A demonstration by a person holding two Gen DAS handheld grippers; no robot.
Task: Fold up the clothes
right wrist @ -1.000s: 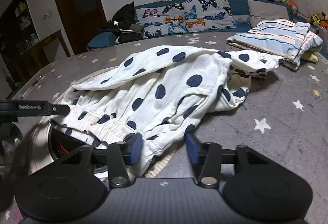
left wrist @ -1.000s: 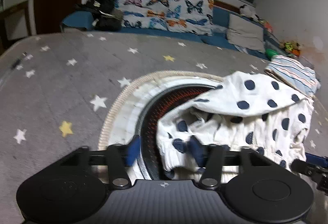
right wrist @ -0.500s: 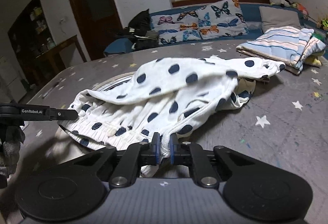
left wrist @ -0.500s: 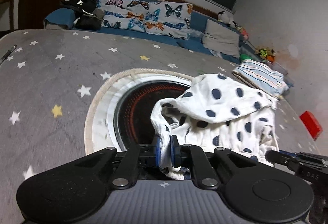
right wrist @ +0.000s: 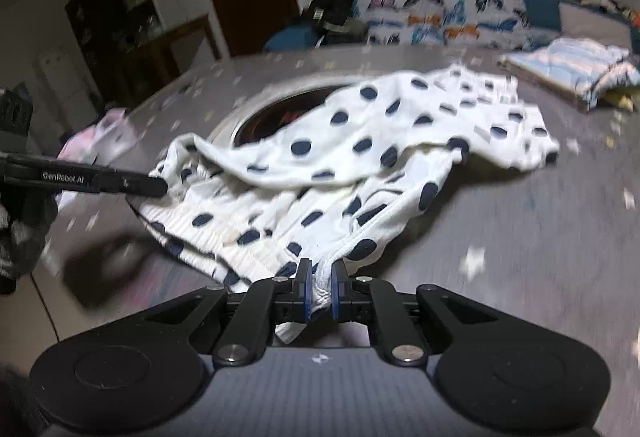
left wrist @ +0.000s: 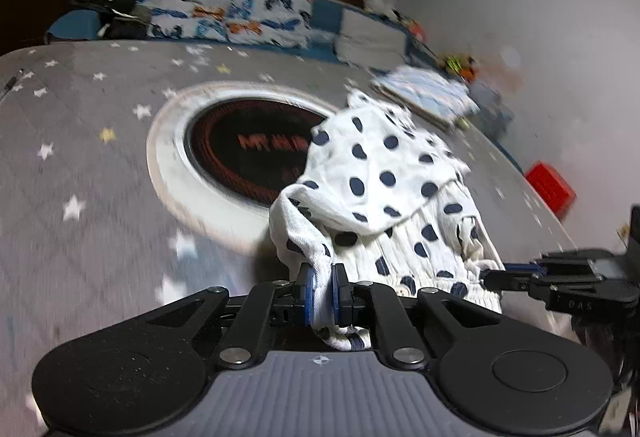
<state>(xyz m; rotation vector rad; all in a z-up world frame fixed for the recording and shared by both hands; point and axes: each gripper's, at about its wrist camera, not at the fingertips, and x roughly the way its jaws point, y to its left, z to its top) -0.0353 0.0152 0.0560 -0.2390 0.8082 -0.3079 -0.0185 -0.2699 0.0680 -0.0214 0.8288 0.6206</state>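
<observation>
Both claws closed, pinching polka-dot garment (left wrist: 384, 173) hem, dragged sideways.

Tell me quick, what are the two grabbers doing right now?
Left gripper: closed, pinching the edge of the spotted garment.
Right gripper: closed, pinching the same garment's edge.

Two wrist fisheyes, close and angled down, both sharing the dotted garment (left wrist: 384, 173) on the table (left wrist: 80, 173)
</observation>
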